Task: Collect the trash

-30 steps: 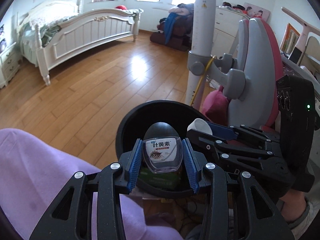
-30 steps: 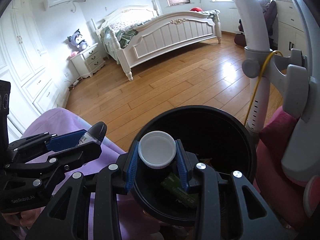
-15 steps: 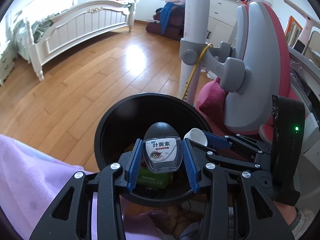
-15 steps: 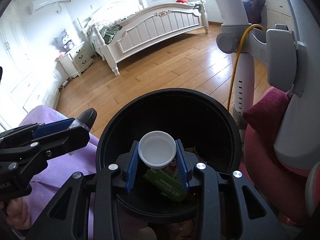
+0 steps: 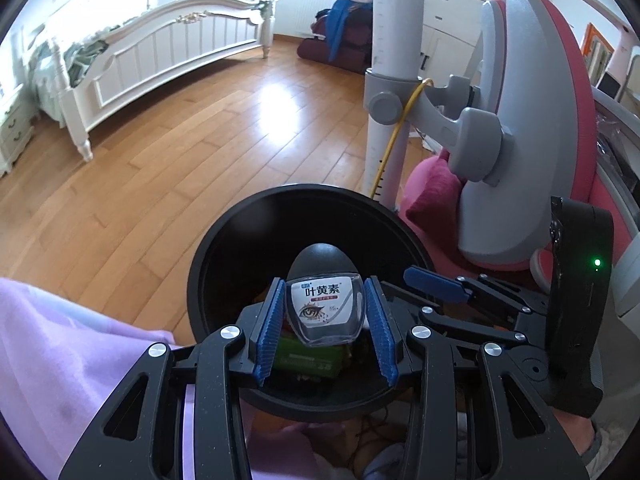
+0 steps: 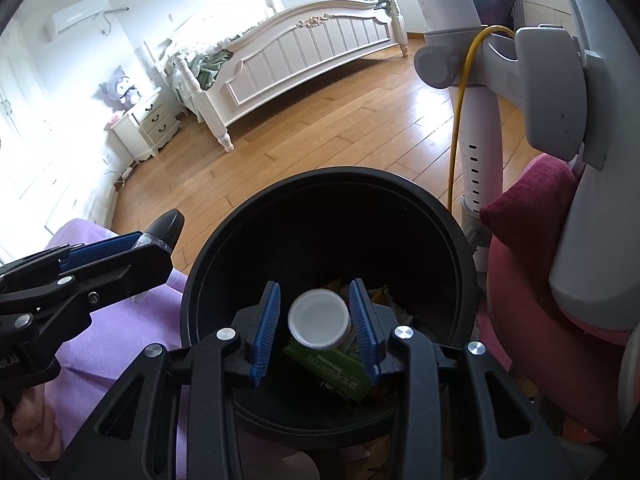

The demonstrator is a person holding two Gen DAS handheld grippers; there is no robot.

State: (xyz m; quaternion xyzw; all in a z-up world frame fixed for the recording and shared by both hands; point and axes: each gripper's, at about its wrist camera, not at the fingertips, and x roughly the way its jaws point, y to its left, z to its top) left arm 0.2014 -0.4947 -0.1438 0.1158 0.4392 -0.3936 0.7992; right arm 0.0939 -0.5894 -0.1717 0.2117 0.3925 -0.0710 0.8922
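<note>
Both grippers hung over the round black bin [image 5: 208, 264], which filled the lower centre of each view. Left gripper [image 5: 325, 312]: jaws opening, the eye-drop bottle [image 5: 326, 304] between the blue pads, narrow gaps visible on either side; black cap toward 12 o'clock, over the bin's mouth. Right gripper [image 6: 316, 318]: jaws opening, the white cup [image 6: 319, 319] between the pads with clear gaps both sides, loose above the green carton [image 6: 332, 364] lying in the bin. Bin rim stood clear of floor from 9 to 12 o'clock, open wooden floor [image 5: 168, 152] running to the white bed [image 5: 160, 56]. At 1 to 3 o'clock room was tight: white pole [image 5: 390, 92], pink cushion [image 5: 432, 196] and grey chair back [image 5: 516, 128] crowded the rim. Purple cloth [image 5: 60, 340] bordered it at 8 o'clock.
</note>
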